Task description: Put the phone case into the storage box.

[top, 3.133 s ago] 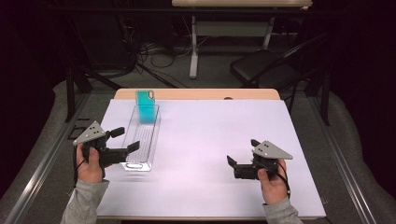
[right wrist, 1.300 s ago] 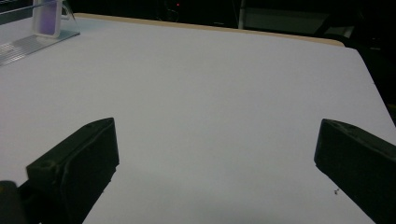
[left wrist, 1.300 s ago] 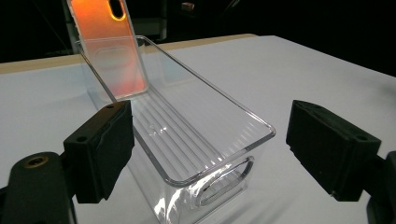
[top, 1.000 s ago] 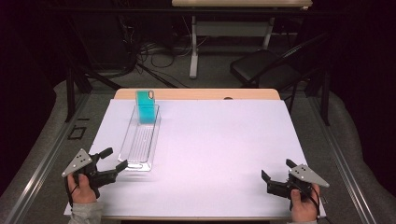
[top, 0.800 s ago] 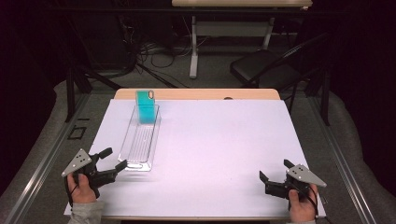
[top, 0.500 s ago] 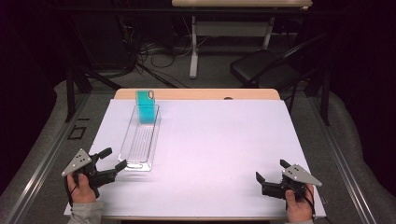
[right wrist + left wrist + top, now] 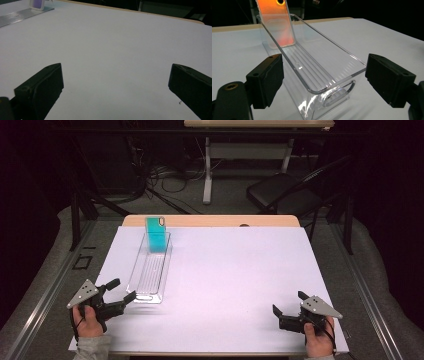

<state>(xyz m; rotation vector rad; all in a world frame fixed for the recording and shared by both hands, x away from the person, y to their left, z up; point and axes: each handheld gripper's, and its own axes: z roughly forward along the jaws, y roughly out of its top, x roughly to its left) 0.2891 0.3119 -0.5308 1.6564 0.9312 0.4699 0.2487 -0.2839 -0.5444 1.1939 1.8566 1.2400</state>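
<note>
Clear plastic bin [image 7: 150, 271] lies lengthwise on the table directly ahead of the left gripper [image 7: 124, 291], its near short end, with an oval handle cut-out, sitting just beyond and between the jaw tips. In the left gripper view the bin [image 7: 312, 67] occupies the gap between the two black pads, which stand wide apart and touch neither wall; the tool is released and grips nothing. At the far end of the bin, a flat rectangular case [image 7: 276, 22] stands upright and leans against the end wall, appearing orange in this view and teal [image 7: 156, 234] from above. Nothing lies between the left gripper and the bin's near end. The right gripper [image 7: 287, 311] rests well apart at the opposite near corner, jaws likewise spread and empty, with bare surface ahead of it; the bin's far end appears at the upper left of its own view [image 7: 20, 15]. A white sheet [image 7: 235, 275] covers the table, with a strip of wooden table edge [image 7: 210, 221] exposed along the far side. Beyond the table the room is dark: a black chair [image 7: 282, 195], loose cables [image 7: 160, 175] on the grey floor, and the white leg of another desk [image 7: 206, 170].
</note>
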